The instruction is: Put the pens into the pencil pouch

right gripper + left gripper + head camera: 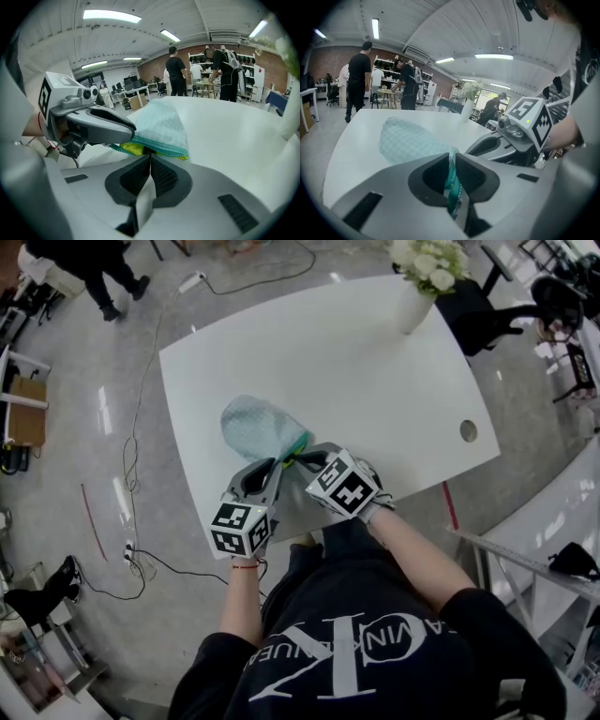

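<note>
Left gripper (452, 161): at the bench's near edge, jaws clamped on the pouch's teal zip edge.
Right gripper (149, 157): just beside it, jaws pressed together at the pouch mouth.
Pencil pouch (258, 427): just behind the near edge, mouth toward the person.
Pens: none loose on the bench (356, 371).
Progress: loading likely finished; zipping probably remains.

Strip lights (111, 16) are glowing along the curved white ceiling (487, 28), and people (358, 75) are standing by shelves (386, 65) before a brick wall (152, 69). Cables (131, 442) are trailing across the glossy grey floor (84, 352) beside the white bench (375, 371), which is carrying a vase (415, 306) of white flowers near a black chair (483, 310).
</note>
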A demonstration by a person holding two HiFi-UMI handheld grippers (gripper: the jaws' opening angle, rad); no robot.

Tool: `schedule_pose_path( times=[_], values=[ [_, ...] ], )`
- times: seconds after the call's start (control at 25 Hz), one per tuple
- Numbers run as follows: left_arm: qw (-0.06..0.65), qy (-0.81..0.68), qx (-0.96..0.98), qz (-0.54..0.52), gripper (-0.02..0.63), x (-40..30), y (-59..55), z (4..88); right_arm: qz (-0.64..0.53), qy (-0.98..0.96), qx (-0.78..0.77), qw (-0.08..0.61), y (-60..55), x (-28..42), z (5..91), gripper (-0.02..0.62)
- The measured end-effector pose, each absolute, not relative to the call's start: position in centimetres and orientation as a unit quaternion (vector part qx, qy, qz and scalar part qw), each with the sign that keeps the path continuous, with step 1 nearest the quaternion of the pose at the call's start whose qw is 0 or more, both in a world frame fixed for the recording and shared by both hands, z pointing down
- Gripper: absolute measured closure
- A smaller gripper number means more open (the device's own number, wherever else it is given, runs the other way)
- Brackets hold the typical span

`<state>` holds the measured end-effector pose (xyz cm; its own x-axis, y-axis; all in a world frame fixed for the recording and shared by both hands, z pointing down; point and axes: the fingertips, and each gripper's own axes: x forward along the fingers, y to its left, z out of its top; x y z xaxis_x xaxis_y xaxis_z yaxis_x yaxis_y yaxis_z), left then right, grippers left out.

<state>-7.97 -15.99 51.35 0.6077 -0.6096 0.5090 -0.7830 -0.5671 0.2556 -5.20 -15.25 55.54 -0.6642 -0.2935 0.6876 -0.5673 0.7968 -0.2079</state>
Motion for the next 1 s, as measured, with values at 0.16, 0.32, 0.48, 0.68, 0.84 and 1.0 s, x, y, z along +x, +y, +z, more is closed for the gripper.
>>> schedule_pose_path(
  times=[0.16,0.32,0.48,0.68,0.84,1.0],
  values=[
    [0.238,-0.424,0.852,0.193,0.560,-9.6,-15.9,51.9,0.218,-0.888,0.255,0.313,-15.3,-4.6,55.2,0.583],
    [0.249,-0.435,0.843,0.196,0.560,-11.0,-15.7,52.5,0.223,-0.891,0.268,0.292,-15.5,-4.0,54.4,0.584],
    [0.260,-0.445,0.833,0.200,0.558,-12.2,-15.5,53.2,0.231,-0.888,0.278,0.283,-15.6,-3.3,54.3,0.584],
    [0.265,-0.449,0.829,0.201,0.553,-13.3,-15.0,53.4,0.235,-0.886,0.290,0.273,-15.7,-2.9,53.8,0.584],
    [0.270,-0.445,0.836,0.176,0.522,-13.8,-15.0,52.4,0.243,-0.886,0.302,0.254,-16.1,-2.5,53.1,0.584],
    [0.273,-0.473,0.825,0.145,0.522,-15.9,-15.2,51.2,0.240,-0.887,0.317,0.235,-16.7,-2.1,52.1,0.584]
  ],
)
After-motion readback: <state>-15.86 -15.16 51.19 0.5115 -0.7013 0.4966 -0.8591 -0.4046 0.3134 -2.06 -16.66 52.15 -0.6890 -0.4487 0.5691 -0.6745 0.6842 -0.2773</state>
